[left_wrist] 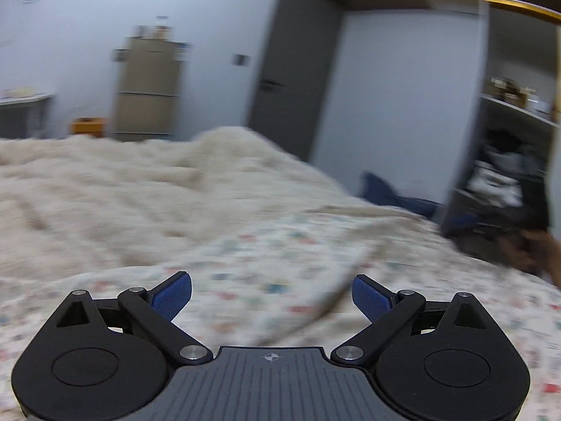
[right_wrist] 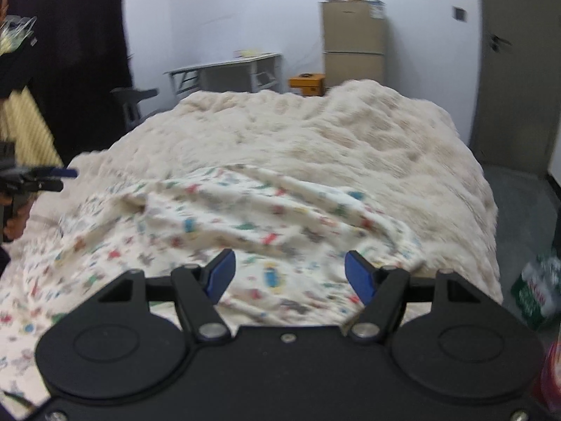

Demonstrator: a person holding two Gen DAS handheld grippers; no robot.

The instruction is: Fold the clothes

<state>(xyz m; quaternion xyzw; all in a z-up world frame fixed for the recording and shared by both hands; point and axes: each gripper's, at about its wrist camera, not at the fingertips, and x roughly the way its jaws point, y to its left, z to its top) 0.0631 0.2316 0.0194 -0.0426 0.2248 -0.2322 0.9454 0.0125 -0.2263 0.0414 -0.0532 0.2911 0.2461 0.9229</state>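
While both hand-held grippers hang above the bed with nothing between their pads, the printed garment (right_wrist: 224, 217) lies rumpled on the near part of the fluffy cream blanket (right_wrist: 315, 140), which covers the bed to its far edge. The left hand-held gripper (left_wrist: 271, 296) has its jaws spread wide, and only cloth shows through the gap; the right hand-held gripper (right_wrist: 289, 275) is likewise parted, gripping nothing, its blue pads clear of the fabric below. This empty, open posture probably suits a moment between grasps — the cloth is spread low and central, within reach of both tools, so that an edge or corner can be chosen for the next fold.

The left wrist view alone shows a raised flap of the garment (left_wrist: 280, 263) running diagonally ahead of the jaws, an open wardrobe (left_wrist: 508, 133) with shelves to the right, and the person's hand (left_wrist: 533, 249) beside it at the frame's edge. The right wrist view alone takes in the garment's creased spread across the bed, a grey desk (right_wrist: 231, 70) by the far wall, and — at its left margin — the other gripper seen from the side. Both views share the tall beige cabinet (right_wrist: 354, 42) and the orange box (right_wrist: 308, 82) behind the bed. Motion blur softens the print, so its motifs cannot be told.
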